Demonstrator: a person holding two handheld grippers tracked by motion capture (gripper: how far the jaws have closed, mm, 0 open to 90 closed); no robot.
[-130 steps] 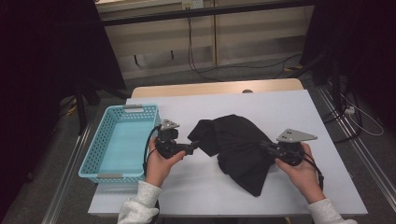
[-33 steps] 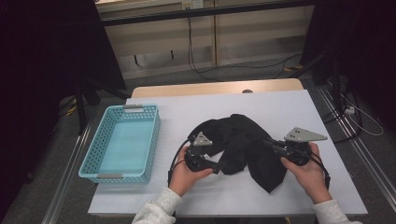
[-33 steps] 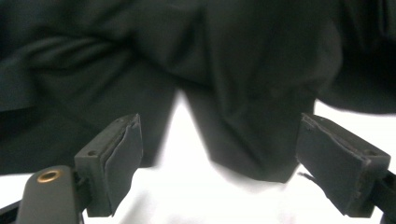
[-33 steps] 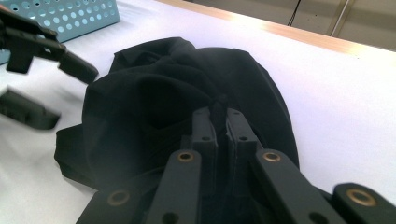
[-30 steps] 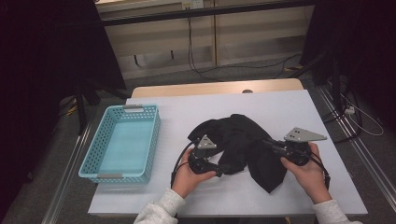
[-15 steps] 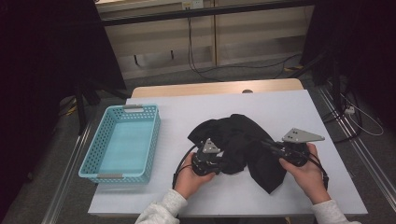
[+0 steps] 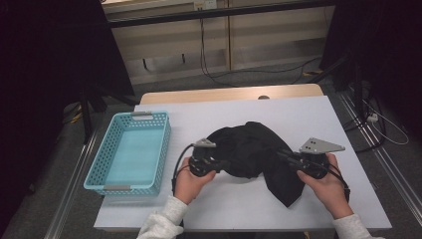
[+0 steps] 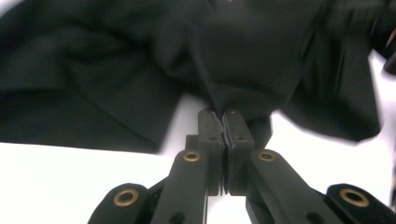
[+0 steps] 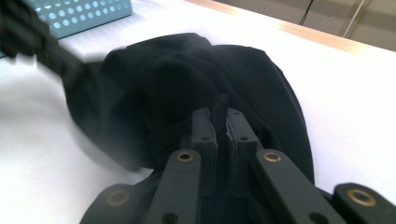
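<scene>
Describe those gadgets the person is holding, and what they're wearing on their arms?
Each hand grips a black tool. The left gripper and right gripper each carry a grey three-cornered plate on top and trail a black cable. Up close, the left gripper's two flat black fingers hang on black links with brass-coloured pivot pins. The sleeves are light grey.

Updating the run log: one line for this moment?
left gripper: just closed on crumpled black cloth garment | right gripper: shut on it | blue perforated plastic basket: empty
</scene>
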